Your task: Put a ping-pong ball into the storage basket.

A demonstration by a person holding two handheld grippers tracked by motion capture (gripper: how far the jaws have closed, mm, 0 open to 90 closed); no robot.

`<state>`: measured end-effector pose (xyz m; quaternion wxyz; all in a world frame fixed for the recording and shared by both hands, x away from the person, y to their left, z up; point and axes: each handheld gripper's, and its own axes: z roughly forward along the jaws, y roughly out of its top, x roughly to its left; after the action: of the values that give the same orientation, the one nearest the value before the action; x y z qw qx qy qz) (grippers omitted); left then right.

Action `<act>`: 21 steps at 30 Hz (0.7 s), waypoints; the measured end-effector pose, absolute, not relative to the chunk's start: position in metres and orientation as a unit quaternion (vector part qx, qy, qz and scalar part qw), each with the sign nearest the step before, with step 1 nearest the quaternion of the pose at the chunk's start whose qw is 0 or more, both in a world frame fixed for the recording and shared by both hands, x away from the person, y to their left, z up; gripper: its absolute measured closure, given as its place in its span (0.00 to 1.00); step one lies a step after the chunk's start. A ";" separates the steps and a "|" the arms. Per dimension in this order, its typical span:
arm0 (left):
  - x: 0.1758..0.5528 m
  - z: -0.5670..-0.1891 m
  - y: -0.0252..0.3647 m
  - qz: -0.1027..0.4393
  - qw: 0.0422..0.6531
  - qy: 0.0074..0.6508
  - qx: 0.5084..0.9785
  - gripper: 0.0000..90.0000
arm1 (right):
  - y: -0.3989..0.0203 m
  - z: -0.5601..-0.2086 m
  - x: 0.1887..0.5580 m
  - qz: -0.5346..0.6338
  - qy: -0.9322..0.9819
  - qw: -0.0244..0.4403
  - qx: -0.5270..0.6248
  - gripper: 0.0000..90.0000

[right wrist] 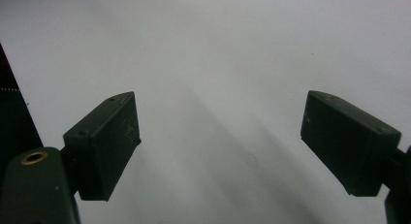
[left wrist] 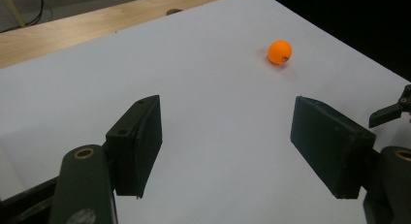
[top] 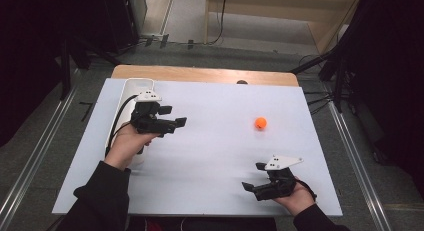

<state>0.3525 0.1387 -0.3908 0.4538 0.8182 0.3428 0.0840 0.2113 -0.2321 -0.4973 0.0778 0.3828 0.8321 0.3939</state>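
Nearest, at the desk's near right corner, the black right gripper (top: pixel 256 183) sat released, jaws apart over bare sheet. Toward the left edge, the black left gripper (top: pixel 179 123) was likewise released, aimed at the small glossy orange ball (top: pixel 260 123) lying well apart toward the far right. Being round and light on the smooth white sheet (top: pixel 210 166), it would likely roll away if nudged off-centre.

Room dark at left and right, white sheet (top: pixel 215 156) lit evenly from above. My right gripper view dim, grainy, soft. Orange ball (left wrist: pixel 279 52) sharp, small shadow.
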 end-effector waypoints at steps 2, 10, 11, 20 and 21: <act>0.352 -0.392 0.136 0.082 0.457 0.343 0.816 0.31 | -0.233 -0.498 0.211 0.394 0.832 0.078 0.383 0.14; 0.349 -0.396 0.120 0.078 0.472 0.332 0.813 0.31 | -0.235 -0.498 0.210 0.394 0.829 0.081 0.389 0.14; 0.349 -0.396 0.118 0.080 0.476 0.332 0.811 0.31 | -0.235 -0.498 0.210 0.394 0.829 0.080 0.389 0.14; 0.345 -0.404 0.107 0.077 0.478 0.319 0.815 0.31 | -0.234 -0.498 0.211 0.394 0.831 0.078 0.385 0.14; 0.345 -0.405 0.106 0.076 0.477 0.318 0.816 0.31 | -0.234 -0.498 0.211 0.394 0.831 0.078 0.385 0.14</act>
<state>0.3447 0.1061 -0.4053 0.4773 0.8157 0.3179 0.0760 0.2107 -0.2341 -0.4982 0.0779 0.3850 0.8309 0.3941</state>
